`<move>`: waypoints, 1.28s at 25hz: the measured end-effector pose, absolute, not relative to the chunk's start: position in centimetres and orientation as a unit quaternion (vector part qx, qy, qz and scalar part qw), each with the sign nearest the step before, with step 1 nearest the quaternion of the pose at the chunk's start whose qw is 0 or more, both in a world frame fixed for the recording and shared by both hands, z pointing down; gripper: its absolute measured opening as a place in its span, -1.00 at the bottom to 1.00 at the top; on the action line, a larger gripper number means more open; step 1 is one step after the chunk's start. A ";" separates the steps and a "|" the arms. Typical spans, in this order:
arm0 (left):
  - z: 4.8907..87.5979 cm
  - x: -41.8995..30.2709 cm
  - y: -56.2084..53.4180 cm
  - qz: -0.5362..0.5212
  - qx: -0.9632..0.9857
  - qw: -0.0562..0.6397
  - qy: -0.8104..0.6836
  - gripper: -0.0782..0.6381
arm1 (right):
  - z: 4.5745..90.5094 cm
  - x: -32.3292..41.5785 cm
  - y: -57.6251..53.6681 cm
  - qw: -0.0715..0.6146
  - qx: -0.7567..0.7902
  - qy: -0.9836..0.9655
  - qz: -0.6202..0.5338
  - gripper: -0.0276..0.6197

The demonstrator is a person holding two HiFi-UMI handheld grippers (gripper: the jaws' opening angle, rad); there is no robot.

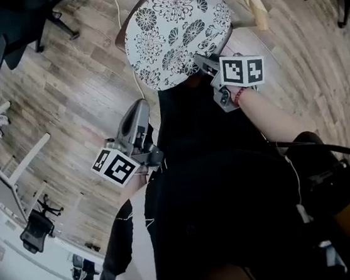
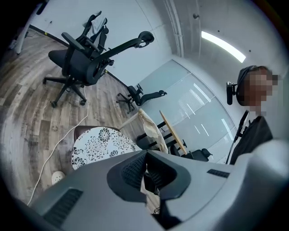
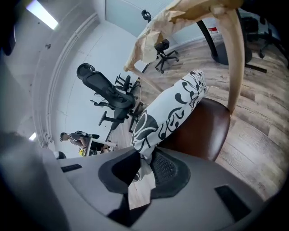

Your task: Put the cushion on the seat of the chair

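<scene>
A round white cushion with a black flower print (image 1: 178, 34) hangs tilted over the chair's brown seat (image 1: 121, 40). My right gripper (image 1: 202, 60) is shut on its near edge. In the right gripper view the cushion (image 3: 174, 113) rises from between the pads (image 3: 160, 167), with the brown seat (image 3: 205, 131) beneath it. My left gripper (image 1: 138, 108) hangs lower left of the cushion, apart from it, shut and holding nothing. The left gripper view shows the cushion (image 2: 101, 144) ahead, beyond the closed jaws (image 2: 146, 155).
The chair's pale wooden back post (image 3: 235, 58) carries crumpled paper wrap. Black office chairs (image 2: 86, 58) (image 1: 18, 25) stand on the wood floor. A white cable (image 2: 54, 149) runs past the chair. White desks (image 1: 1, 170) line the left side.
</scene>
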State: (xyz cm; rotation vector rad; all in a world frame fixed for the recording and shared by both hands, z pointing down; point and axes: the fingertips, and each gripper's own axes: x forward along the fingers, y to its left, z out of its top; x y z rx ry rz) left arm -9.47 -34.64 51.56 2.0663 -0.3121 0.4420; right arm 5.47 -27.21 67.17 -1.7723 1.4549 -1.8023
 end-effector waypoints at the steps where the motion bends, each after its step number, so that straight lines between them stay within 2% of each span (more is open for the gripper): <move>1: 51.7 -9.6 -34.2 0.184 0.848 0.479 -0.131 -0.74 | 67.7 5.5 -26.8 0.112 -0.604 0.491 -0.618 -0.73; 18: 54.1 -13.0 -31.9 0.217 0.845 0.456 -0.176 -0.74 | 72.4 6.0 -23.7 0.115 -0.601 0.451 -0.650 -0.73; 32: 57.3 -15.4 -32.6 0.242 0.816 0.485 -0.199 -0.74 | 77.5 5.3 -23.4 0.113 -0.603 0.388 -0.688 -0.73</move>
